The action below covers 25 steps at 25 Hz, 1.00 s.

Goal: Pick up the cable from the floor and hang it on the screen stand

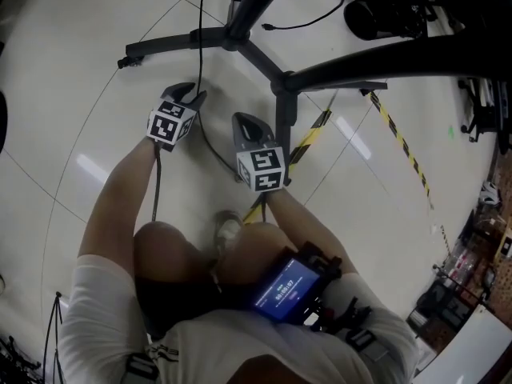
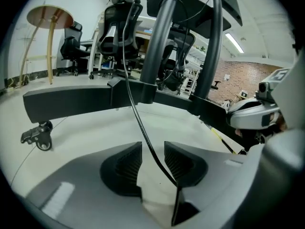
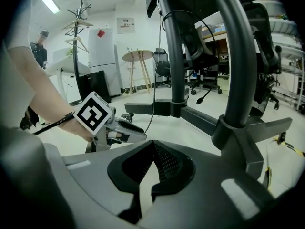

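The pale glossy floor (image 1: pixel 72 94) fills most of my head view. On it stands the dark grey metal screen stand (image 1: pixel 238 38), its legs splayed left and right on small castors. Both my grippers are low, near its base.

The left gripper (image 2: pixel 152 152) has its fingers apart, with the thin black cable (image 2: pixel 137 116) running through the gap and neither pad pressing on it. The right gripper (image 3: pixel 152 149), just to the right and a little nearer to me, has its fingers together on nothing.

My main worry is the grab. The cable sits closer to the right pad than the left, and it crosses the gap at a slant. If I close carelessly it could squirt out of the tips rather than seat. It also rises up along the stand's post, out of the top of my view, so I judge it is tethered up there. A hard pull could tug that end or drag the line across a stand leg and snag it.

The cable itself is slim, smooth and round. It hangs in a slack curve down to the left jaws, then trails over the floor towards the right gripper.
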Motion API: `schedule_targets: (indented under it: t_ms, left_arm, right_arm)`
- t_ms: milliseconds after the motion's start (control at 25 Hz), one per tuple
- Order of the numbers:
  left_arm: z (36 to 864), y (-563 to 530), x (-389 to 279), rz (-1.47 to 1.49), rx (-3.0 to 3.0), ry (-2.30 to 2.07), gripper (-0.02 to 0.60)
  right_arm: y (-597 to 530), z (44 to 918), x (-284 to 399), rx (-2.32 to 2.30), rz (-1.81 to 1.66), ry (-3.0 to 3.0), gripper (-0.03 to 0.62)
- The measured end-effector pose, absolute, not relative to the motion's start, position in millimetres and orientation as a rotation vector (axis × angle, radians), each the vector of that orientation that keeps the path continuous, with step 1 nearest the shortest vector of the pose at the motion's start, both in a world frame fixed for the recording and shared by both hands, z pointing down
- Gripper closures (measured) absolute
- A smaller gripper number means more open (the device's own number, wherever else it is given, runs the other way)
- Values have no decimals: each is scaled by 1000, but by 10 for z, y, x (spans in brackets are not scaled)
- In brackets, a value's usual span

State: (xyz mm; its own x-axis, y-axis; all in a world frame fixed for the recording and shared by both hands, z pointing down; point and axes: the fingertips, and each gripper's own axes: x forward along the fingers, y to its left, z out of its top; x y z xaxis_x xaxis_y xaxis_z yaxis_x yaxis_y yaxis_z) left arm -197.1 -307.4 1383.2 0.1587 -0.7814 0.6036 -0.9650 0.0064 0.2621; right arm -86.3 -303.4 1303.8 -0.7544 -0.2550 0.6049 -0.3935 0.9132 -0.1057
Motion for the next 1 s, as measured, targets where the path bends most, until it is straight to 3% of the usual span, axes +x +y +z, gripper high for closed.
schedule_targets:
  t_ms: [120,200,400,1000]
  left_arm:
    - [13919,-3109,-1955,409,1800,-1663,438]
    - [13931,-3112,-1969,422,1788,-1679,494]
    - [13881,-3080,-2025,398,1748,-1718,558]
    - [12711,-2814,-2389,246,1796,-1867,561]
  right_arm:
    - [-3051,13012,-797,476,298,-2462,579]
    - [-3056,13001,-759,479,293,-2457,580]
    - [-3076,13005,-723,486,287,-2451,580]
    - [-3046,12605,-1118,450,284,-2490,579]
